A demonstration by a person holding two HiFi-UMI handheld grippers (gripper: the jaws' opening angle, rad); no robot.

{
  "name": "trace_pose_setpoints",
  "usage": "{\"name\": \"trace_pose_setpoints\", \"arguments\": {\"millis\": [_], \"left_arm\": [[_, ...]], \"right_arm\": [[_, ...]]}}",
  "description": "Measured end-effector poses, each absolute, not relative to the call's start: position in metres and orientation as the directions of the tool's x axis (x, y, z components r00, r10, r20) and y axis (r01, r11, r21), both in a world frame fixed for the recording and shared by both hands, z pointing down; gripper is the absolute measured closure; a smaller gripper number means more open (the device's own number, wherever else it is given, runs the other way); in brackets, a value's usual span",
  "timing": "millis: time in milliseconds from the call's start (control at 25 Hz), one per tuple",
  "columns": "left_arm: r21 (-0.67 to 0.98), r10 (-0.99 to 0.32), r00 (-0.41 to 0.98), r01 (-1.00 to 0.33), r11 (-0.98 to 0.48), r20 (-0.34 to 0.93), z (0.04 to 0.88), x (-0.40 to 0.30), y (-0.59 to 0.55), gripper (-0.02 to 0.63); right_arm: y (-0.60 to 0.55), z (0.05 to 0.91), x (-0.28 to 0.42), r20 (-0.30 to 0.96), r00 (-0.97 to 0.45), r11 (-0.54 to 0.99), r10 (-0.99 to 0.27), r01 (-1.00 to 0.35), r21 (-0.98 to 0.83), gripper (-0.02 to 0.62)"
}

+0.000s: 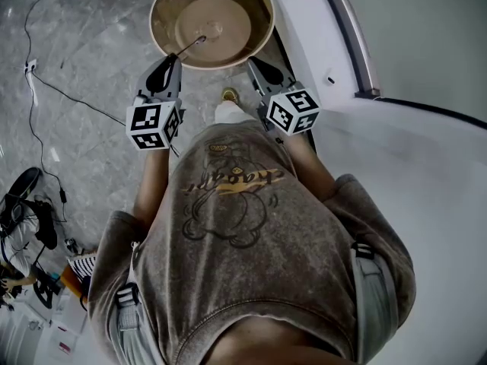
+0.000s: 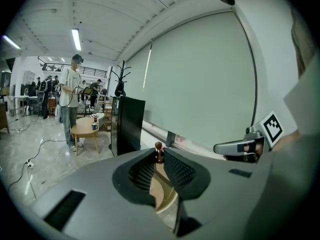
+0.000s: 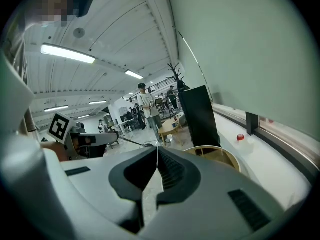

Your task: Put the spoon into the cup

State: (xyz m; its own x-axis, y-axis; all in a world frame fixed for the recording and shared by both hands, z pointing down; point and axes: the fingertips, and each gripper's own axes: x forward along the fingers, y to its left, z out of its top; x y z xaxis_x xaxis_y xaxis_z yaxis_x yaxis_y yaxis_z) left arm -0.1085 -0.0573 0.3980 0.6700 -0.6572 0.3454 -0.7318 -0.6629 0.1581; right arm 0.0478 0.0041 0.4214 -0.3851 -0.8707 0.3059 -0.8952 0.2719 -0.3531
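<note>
Shirt (image 1: 251,226) up close; left gripper (image 1: 174,58) clamped the spoon (image 1: 192,46), which stuck out ahead over the round table (image 1: 162,10). Right gripper (image 1: 252,62) had its jaws together, empty. No cup spotted.

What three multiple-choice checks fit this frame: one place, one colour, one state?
1. Where is the far end of the spoon?
A. in a sink
B. over the round wooden table
C. in a drawer

2. What colour is the table?
A. blue
B. red
C. light brown

3. What state is the right gripper in?
A. shut, nothing in it
B. open wide
C. shut on the spoon

Answers:
1 B: in the head view the spoon reaches past the table's rim from the left gripper, which is shut on its handle.
2 C: the rim and top look light brown in the head view.
3 A: the right gripper view shows the jaws together with nothing between them.
</note>
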Motion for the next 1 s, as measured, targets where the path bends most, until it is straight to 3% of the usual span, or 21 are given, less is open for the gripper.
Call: {"name": "trace_pose_setpoints", "arguments": {"millis": [1000], "left_arm": [[0.131, -0.716, 0.602, -0.79, -0.599, 0.354, 0.395, -0.044, -0.126, 0.546]], "right_arm": [[-0.077, 0.426, 0.114, 0.291, -0.463, 0.339, -0.837, -0.856, -0.39, 0.575]]}}
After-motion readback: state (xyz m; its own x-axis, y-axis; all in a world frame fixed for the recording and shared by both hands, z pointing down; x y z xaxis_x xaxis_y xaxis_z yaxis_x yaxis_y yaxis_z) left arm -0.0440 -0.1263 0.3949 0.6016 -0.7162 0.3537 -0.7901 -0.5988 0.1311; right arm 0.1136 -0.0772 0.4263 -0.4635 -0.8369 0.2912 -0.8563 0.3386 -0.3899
